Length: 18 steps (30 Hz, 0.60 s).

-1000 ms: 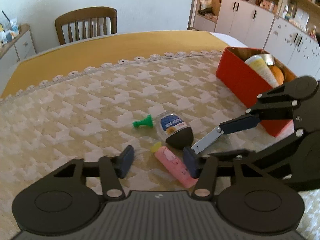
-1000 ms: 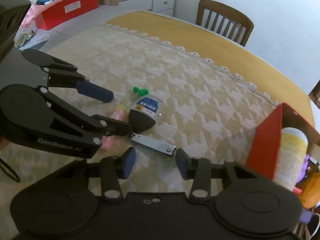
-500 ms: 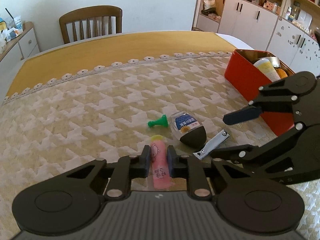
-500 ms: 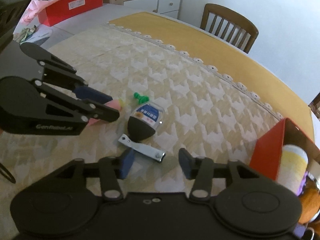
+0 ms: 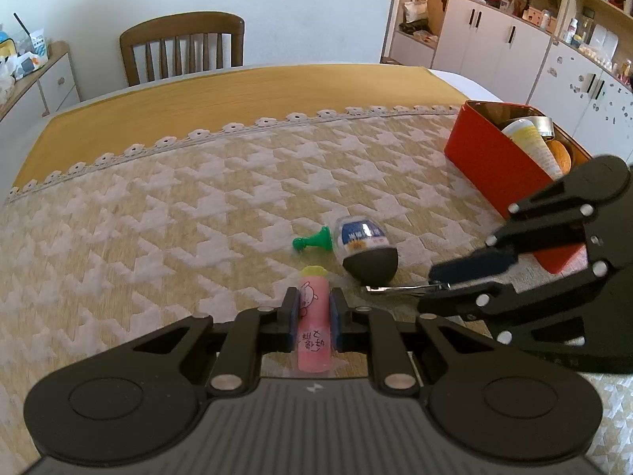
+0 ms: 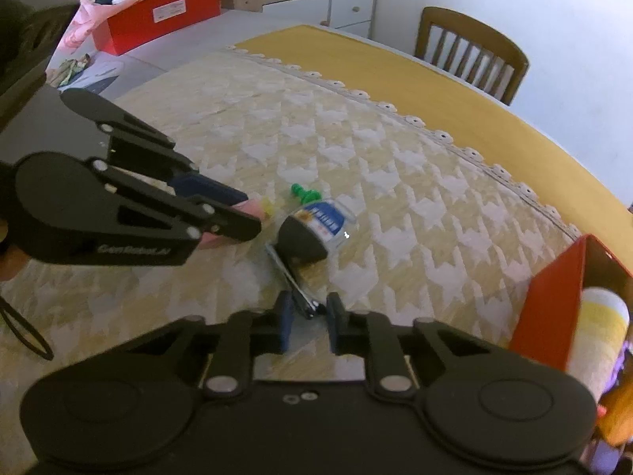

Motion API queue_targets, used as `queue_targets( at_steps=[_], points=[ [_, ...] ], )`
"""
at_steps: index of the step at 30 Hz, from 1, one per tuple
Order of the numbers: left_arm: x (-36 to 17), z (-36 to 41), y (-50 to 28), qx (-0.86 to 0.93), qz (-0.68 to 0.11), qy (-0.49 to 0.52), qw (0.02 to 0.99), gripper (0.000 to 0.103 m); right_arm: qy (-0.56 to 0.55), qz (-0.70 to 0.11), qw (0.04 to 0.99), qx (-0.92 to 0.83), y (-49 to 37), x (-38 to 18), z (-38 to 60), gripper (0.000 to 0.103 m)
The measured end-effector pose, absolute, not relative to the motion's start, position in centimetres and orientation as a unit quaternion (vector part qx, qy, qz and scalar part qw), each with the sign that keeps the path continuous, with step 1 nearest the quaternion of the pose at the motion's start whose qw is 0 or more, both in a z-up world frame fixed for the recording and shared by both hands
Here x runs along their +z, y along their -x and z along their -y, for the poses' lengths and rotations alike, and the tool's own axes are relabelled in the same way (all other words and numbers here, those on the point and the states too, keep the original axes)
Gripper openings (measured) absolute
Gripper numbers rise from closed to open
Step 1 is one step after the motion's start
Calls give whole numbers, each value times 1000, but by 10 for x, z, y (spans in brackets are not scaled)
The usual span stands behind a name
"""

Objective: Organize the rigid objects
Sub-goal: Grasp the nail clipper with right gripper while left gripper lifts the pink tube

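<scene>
- The left gripper (image 5: 312,318) gripped the pink tube (image 5: 313,328) just above the tablecloth (image 5: 158,217).
- The right gripper (image 6: 308,322), jaws just closed, apparently pinched the nail clipper (image 6: 294,285) beside the small bottle (image 6: 312,229).

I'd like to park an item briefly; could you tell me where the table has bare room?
Free: the patterned cloth left of the green pawn, up to the lace edging. Crowded: around the dark-capped bottle, beside the red box.
</scene>
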<state>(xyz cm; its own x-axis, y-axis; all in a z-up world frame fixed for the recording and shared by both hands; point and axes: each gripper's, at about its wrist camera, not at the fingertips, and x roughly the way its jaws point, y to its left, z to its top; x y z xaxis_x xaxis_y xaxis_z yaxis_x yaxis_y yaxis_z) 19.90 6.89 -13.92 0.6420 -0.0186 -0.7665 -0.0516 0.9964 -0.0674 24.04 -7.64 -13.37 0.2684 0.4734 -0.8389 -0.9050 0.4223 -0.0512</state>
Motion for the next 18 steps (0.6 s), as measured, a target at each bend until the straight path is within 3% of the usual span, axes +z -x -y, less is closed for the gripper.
queue_targets(
  at_steps=[9,18],
  points=[
    [-137,-71,-192,5,-433,76,898,15,164,-431,803,378,-219,-130,108,12],
    [-123,-58,-181,-9,-432,99,896,15,113,-419,842,319,-205,-103,137,12]
  ],
)
